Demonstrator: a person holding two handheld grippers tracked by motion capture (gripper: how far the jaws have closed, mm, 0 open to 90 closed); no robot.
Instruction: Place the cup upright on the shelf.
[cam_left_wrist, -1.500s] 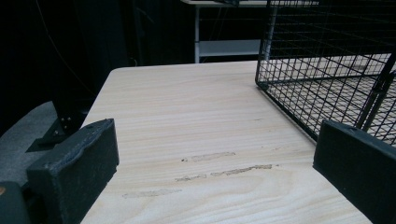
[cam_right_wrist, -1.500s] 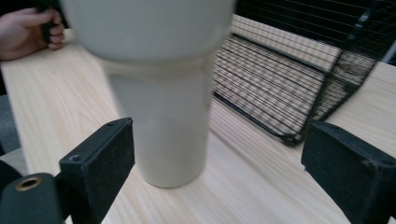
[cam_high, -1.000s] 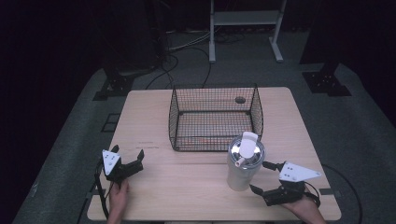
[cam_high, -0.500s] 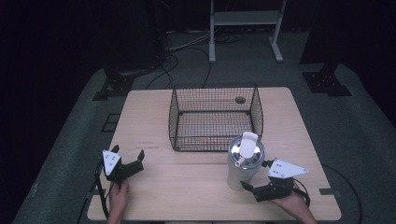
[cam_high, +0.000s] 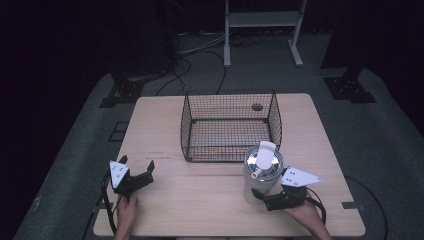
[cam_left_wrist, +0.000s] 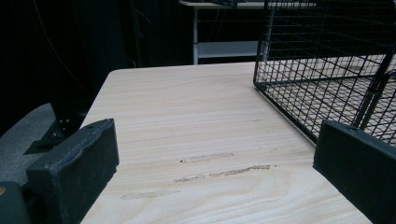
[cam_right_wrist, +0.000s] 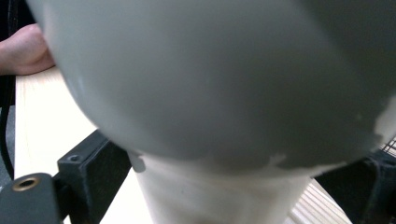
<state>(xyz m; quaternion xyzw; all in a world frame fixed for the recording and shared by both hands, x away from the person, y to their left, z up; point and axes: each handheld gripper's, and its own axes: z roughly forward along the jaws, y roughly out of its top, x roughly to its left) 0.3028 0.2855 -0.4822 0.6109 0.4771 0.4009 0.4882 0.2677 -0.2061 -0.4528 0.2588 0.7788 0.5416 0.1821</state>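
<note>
Between right gripper (cam_high: 262, 195) jaws: grey tumbler (cam_high: 260, 176)

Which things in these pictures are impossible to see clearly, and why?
- Whether the right hand-held gripper already touches the thermos: right gripper view, blurred and too close.
- Thermos top: right gripper view, cut by the upper edge.
- Small dark round thing behind the wire basket: high view, too small.

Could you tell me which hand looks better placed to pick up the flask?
Right. The right claw sits at the flask, its jaws on either side of the body. The left claw is open, far across the table.
</note>
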